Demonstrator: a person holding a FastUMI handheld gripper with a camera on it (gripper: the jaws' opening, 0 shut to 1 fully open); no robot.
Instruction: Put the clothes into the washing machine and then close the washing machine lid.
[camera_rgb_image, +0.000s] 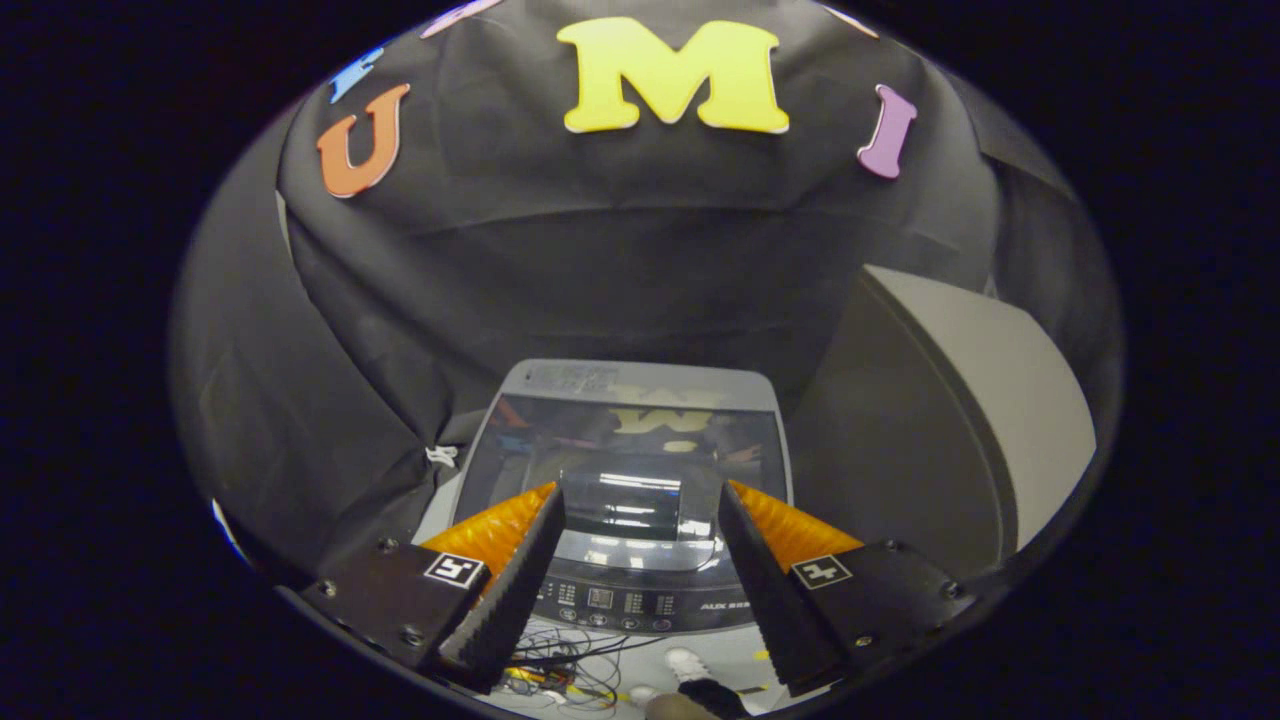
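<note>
I look down on a grey top-loading washing machine (640, 382) from above. Its dark glass lid (520, 450) lies flat and shut, mirroring the booth wall. The control panel (620, 603) runs along the machine's near edge, between my fingers. My gripper (640, 495) hangs above the lid, open, with nothing between the fingers. The fingertips (548, 510) stand over the near half of the lid, apart from it.
A large grey box-like body (960, 400) stands right beside the machine, rising higher than its top. Black cloth walls close in behind and to the left. On the floor below the panel lie tangled cables (560, 672) and a person's white shoe (688, 662).
</note>
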